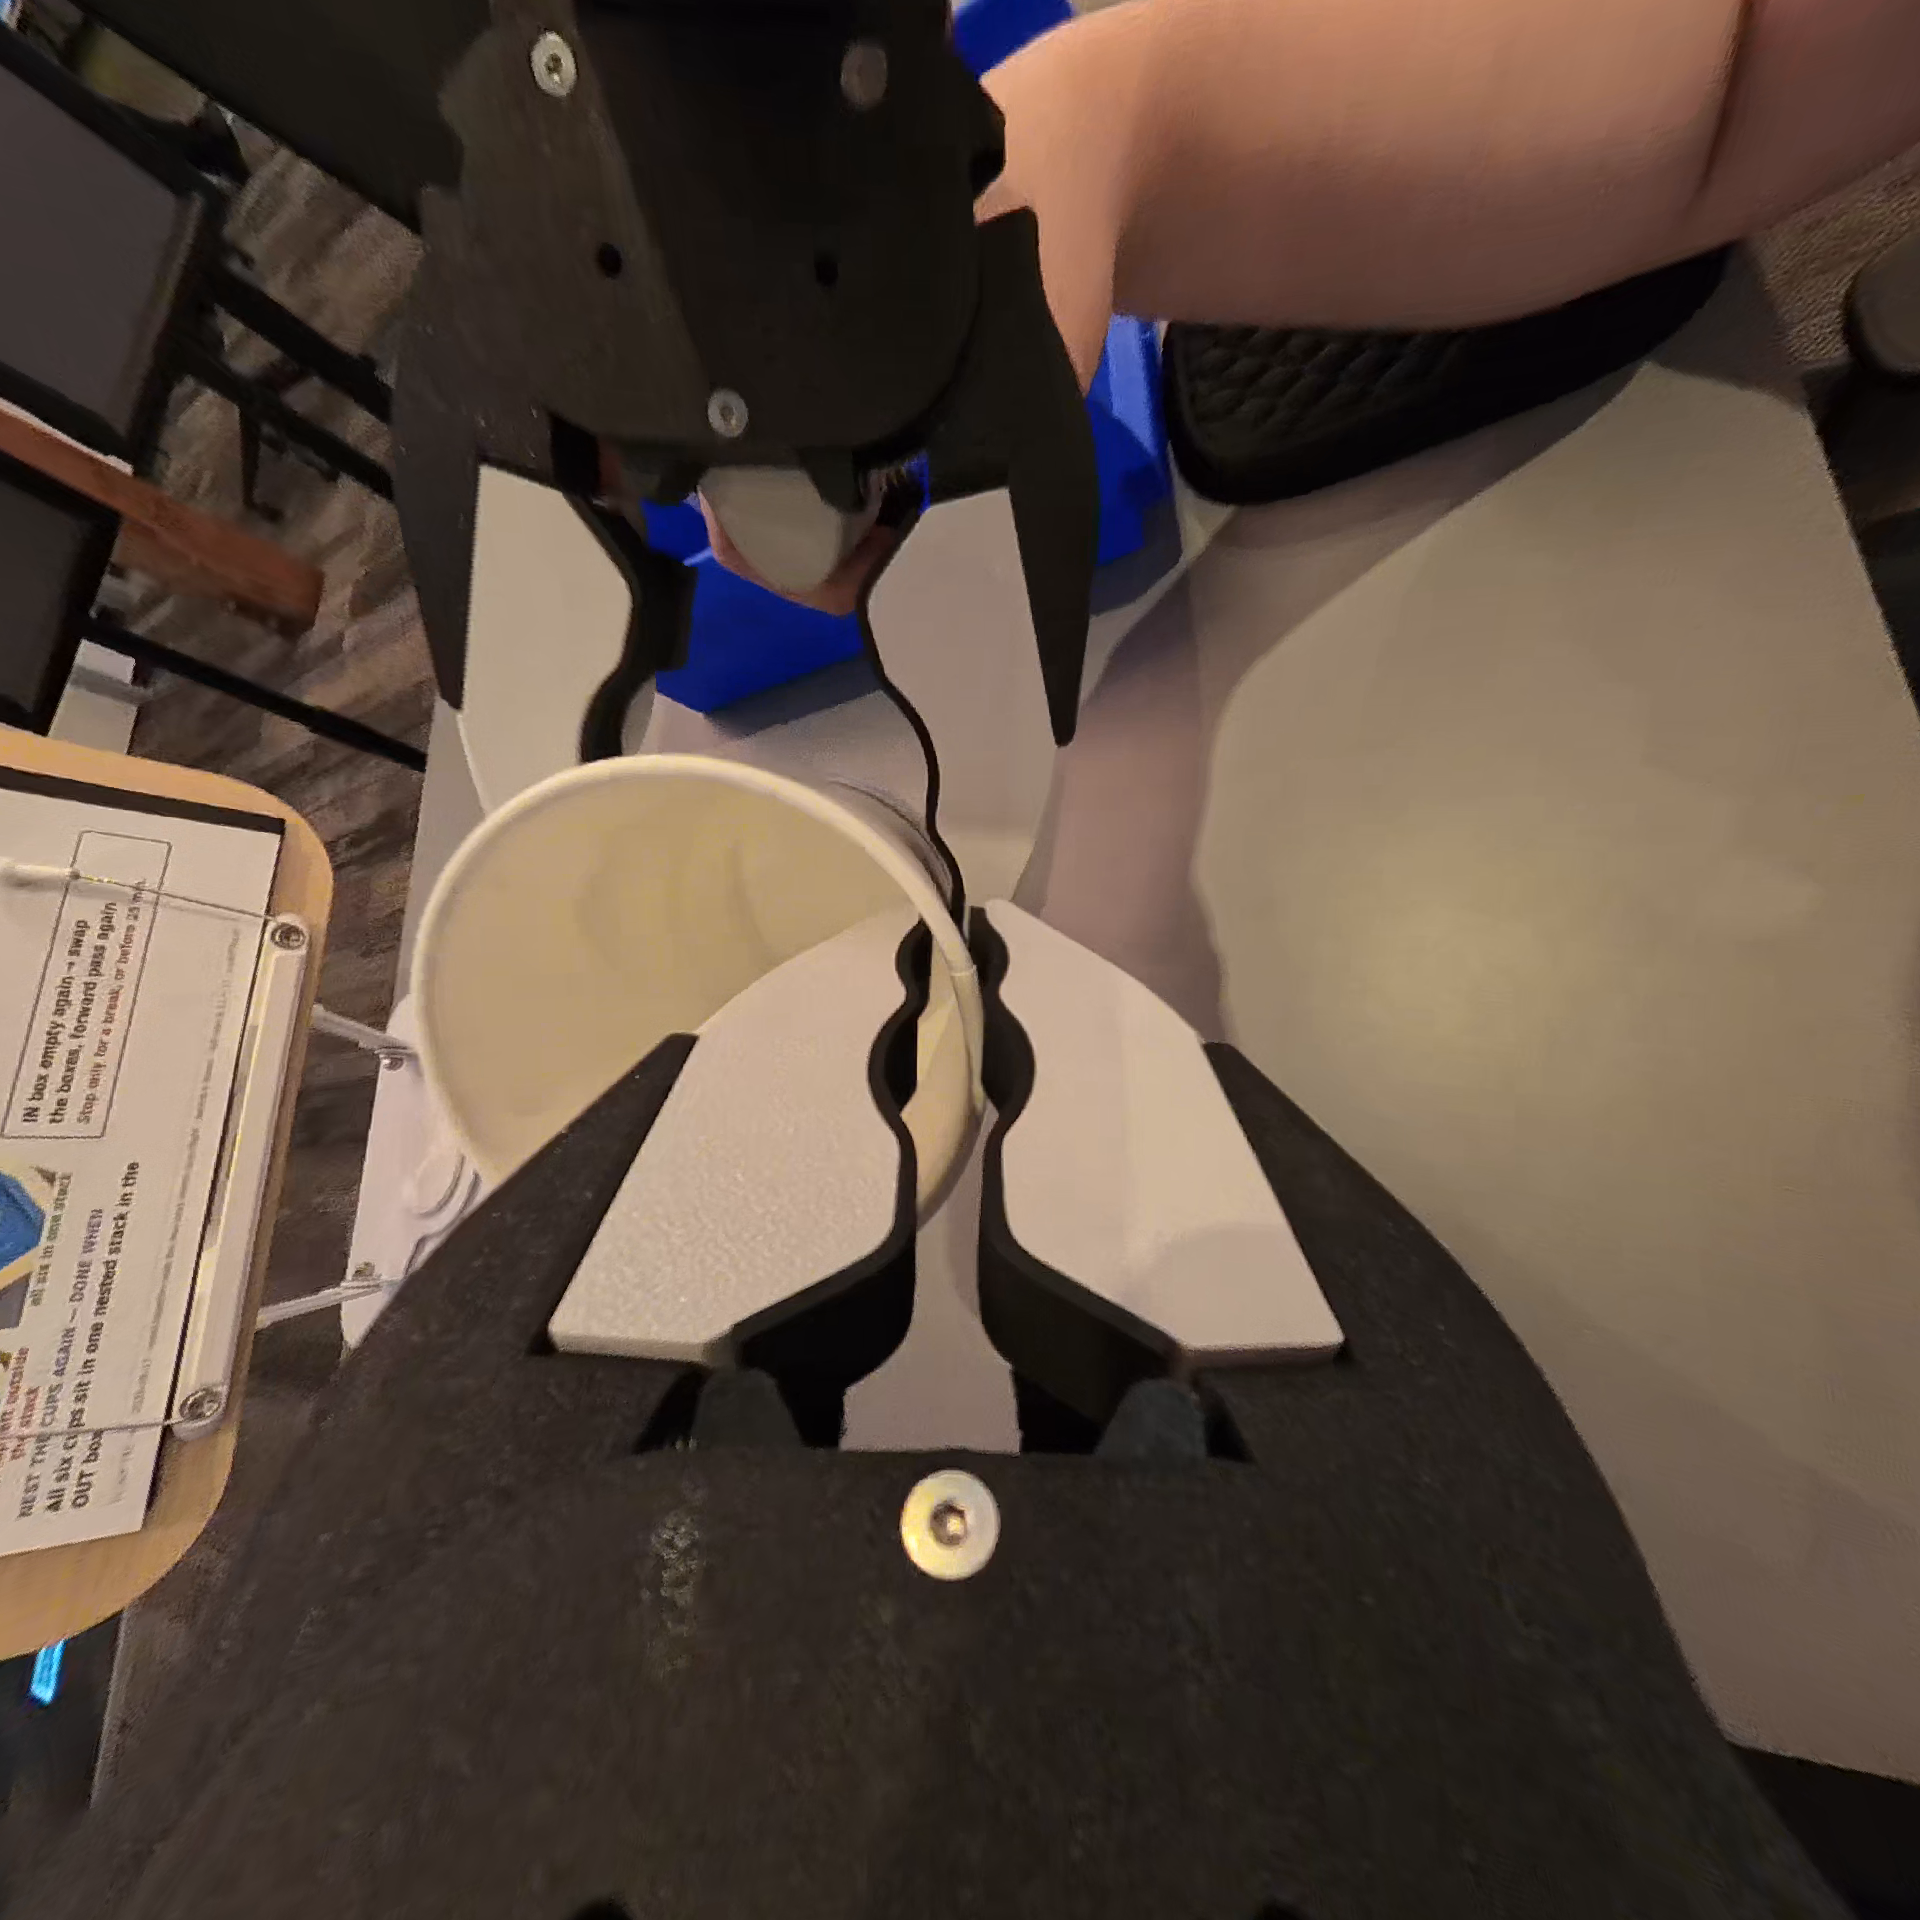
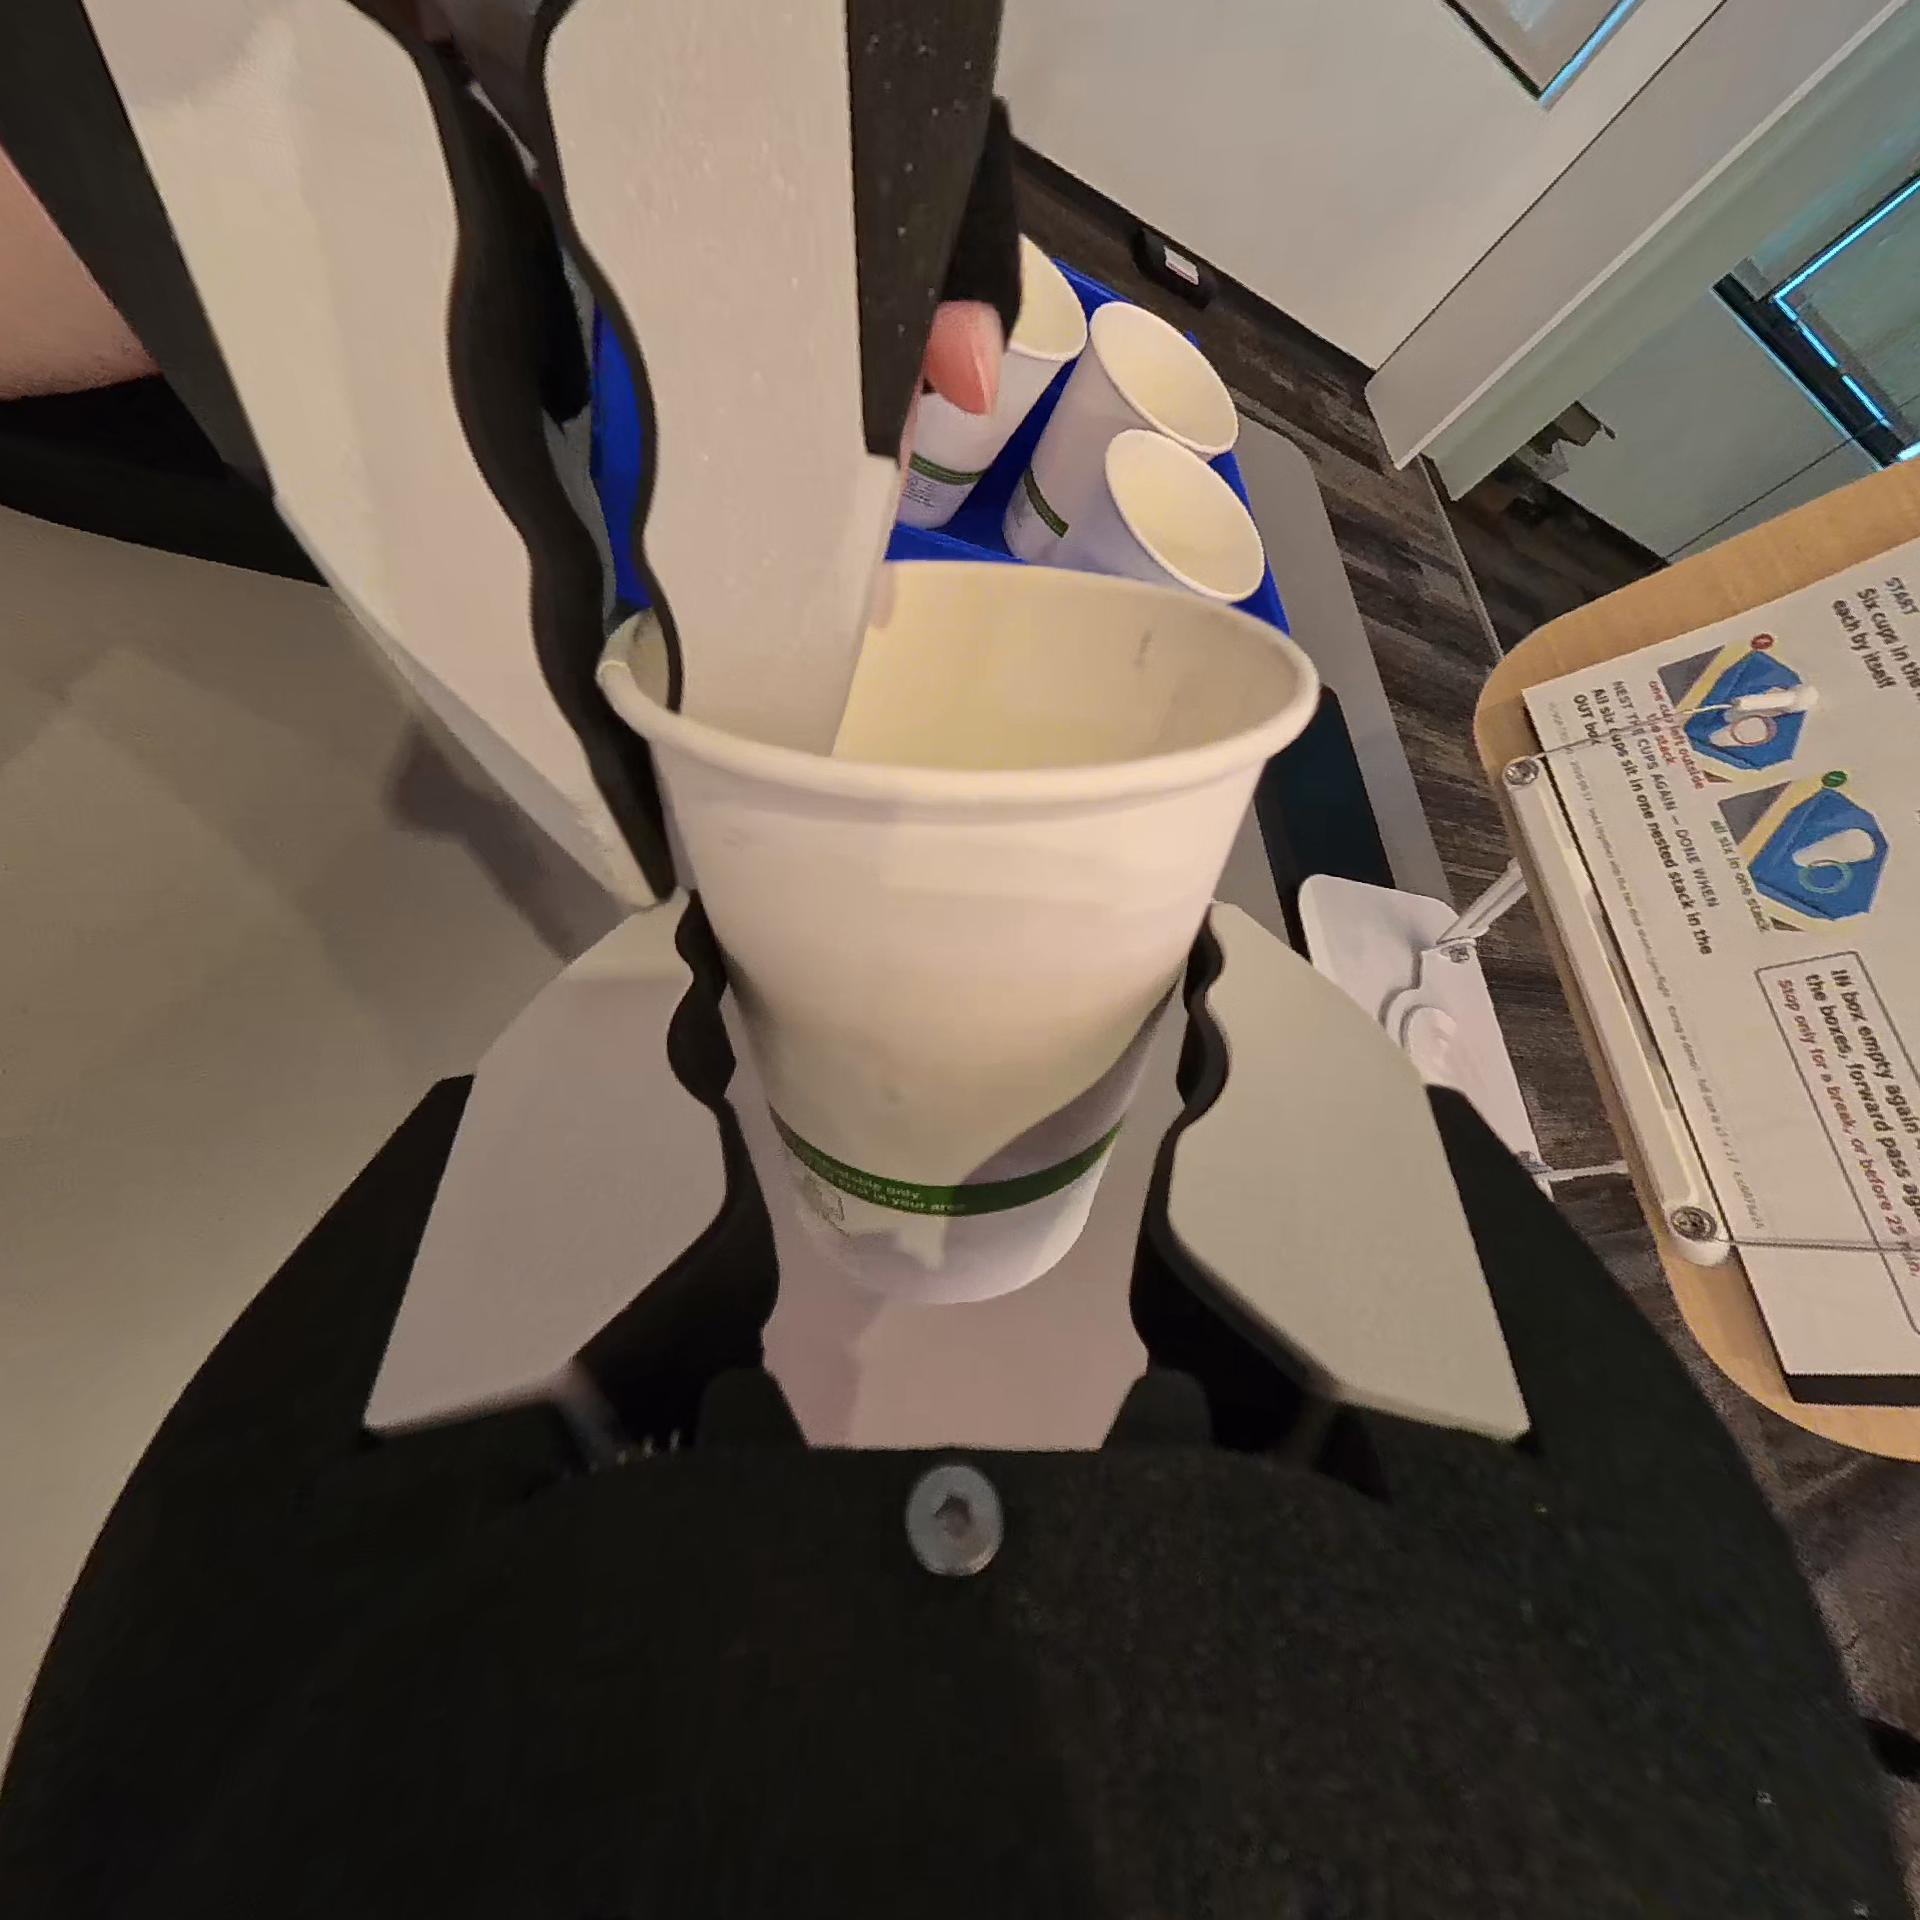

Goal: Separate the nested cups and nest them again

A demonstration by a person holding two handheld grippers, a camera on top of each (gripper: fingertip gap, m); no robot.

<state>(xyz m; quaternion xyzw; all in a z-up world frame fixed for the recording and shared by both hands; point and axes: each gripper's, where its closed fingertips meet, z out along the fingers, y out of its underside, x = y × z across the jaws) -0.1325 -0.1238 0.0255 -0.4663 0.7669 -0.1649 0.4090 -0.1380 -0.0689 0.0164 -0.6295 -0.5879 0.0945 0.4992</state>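
Observation:
A white paper cup (image 2: 935,914) with a green band near its base is held in the air between both grippers. My right gripper (image 2: 951,966) is shut on its body, one finger on each side. My left gripper (image 1: 961,935) is shut on the cup's rim, with one finger inside the cup and one outside. In the left wrist view the cup (image 1: 623,935) opens toward the camera, and the right gripper (image 1: 831,727) shows behind it. In the right wrist view the left gripper (image 2: 665,727) reaches in from above. I cannot tell whether a second cup sits inside.
A blue bin (image 2: 1262,582) behind the cup holds several loose white cups (image 2: 1153,384) lying on their sides; it also shows in the left wrist view (image 1: 758,644). An instruction sheet on a wooden board (image 2: 1714,935) stands to the side. A grey table (image 1: 1455,935) lies below.

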